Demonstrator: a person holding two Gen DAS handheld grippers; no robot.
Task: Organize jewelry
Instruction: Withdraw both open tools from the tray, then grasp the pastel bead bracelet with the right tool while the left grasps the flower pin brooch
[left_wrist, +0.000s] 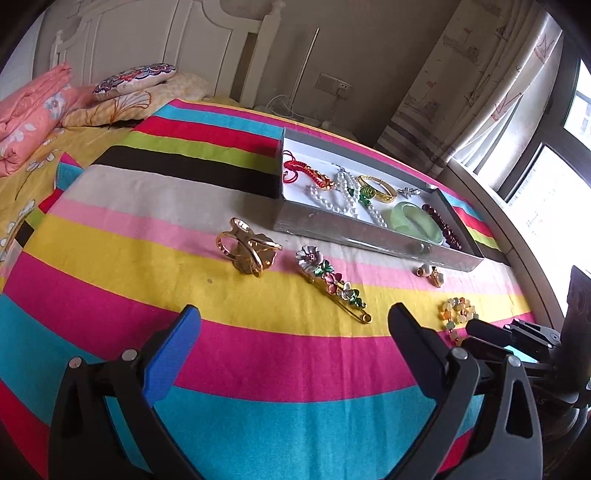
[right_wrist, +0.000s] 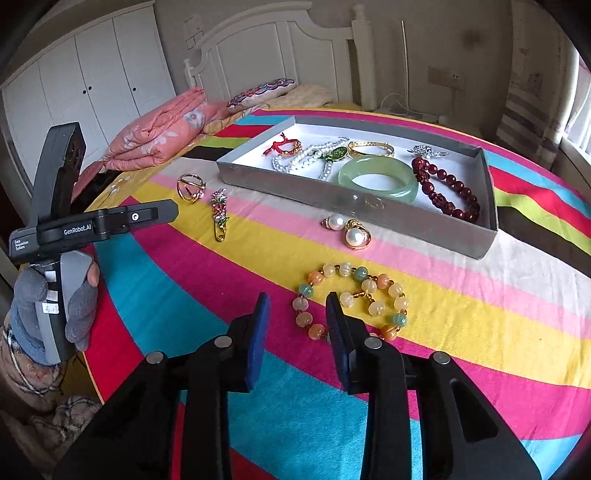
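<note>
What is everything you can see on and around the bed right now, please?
tray: 1, grey, on bedspread, holding bracelets, bangles, pearls
bead bracelet: 1, yellow-orange-green, outside tray, before right gripper
pearl earrings: 2, white-gold, beside tray
flower brooch: 1, multicoloured, on yellow stripe
gold ring clip: 1, left of brooch
bedspread: 1, striped
quilt: 1, pink, folded
left gripper: open, empty
right gripper: part open, empty
</note>
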